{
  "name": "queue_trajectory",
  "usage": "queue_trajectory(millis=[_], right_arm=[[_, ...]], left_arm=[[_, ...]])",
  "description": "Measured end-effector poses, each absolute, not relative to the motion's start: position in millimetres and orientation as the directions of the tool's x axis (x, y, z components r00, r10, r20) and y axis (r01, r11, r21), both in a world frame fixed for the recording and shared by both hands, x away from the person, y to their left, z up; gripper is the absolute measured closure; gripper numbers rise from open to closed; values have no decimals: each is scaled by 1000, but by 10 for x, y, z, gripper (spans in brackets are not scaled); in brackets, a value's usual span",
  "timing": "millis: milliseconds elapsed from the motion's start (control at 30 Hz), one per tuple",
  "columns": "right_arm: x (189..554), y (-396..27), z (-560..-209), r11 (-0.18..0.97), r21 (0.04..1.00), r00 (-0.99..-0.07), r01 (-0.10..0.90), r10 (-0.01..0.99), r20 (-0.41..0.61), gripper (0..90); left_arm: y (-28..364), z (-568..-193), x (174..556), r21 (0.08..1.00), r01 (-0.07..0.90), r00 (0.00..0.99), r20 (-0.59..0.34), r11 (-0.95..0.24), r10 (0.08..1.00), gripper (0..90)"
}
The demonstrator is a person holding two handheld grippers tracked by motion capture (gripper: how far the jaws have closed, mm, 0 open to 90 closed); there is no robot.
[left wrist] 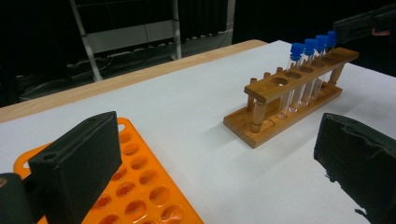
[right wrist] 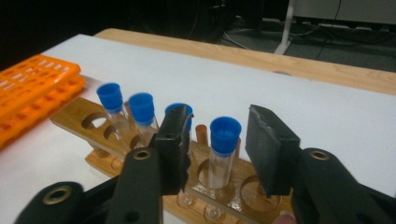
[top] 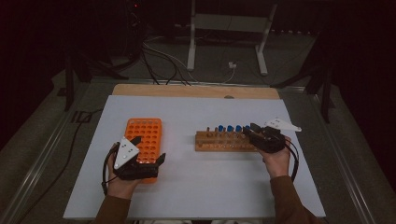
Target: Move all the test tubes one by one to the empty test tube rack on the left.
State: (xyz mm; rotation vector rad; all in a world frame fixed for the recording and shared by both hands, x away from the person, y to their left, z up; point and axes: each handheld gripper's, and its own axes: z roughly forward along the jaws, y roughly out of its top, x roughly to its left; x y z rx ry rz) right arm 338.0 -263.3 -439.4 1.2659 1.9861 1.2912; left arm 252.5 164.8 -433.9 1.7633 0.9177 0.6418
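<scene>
Right claw (right wrist: 219, 154), pads apart around blue-capped tube (right wrist: 224, 140) in wooden rack (right wrist: 93, 122) near worktop's right edge, should centre before squeezing.

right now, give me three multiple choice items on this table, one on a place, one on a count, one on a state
1. Where does the orange rack lie relative to the wooden rack in the high view?
A. to its left
B. to its right
C. on top of it

2. How many blue-capped tubes stand in the wooden rack?
A. two
B. four
C. six

3. How do the jaws of the right gripper stand?
A. around a capped tube, gaps on both sides
B. shut on nothing
C. clamped on the orange rack

Answers:
1 A, the orange rack lies by the left gripper.
2 B, four blue caps show in the right gripper view.
3 A, the tube stands between the jaws, untouched.
</scene>
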Motion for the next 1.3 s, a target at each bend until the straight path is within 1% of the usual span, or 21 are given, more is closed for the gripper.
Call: queue_trajectory(millis=[133, 367, 600, 933, 1300], right_arm=[[3402, -2643, -4435, 135, 875, -468, 465, 877, 113, 647], [3446, -2615, -4517, 144, 860, -468, 489, 876, 120, 685], [3461, -2590, -4566, 143, 855, -462, 499, 878, 123, 756], [3444, -2602, -4544, 150, 862, -465, 484, 879, 108, 767], [3412, -2631, -4433, 148, 872, -462, 466, 882, 97, 768]], left_arm=[[1638, -4342, 2525, 935, 285, 573, 9, -210, 820, 14], [1632, -4344, 2524, 936, 285, 575, 7, -208, 818, 14], [1637, -4346, 2522, 936, 285, 574, 6, -206, 819, 14], [1630, -4358, 2527, 935, 289, 575, 1, -204, 818, 14], [1621, -4379, 2538, 932, 299, 578, -4, -207, 816, 14]])
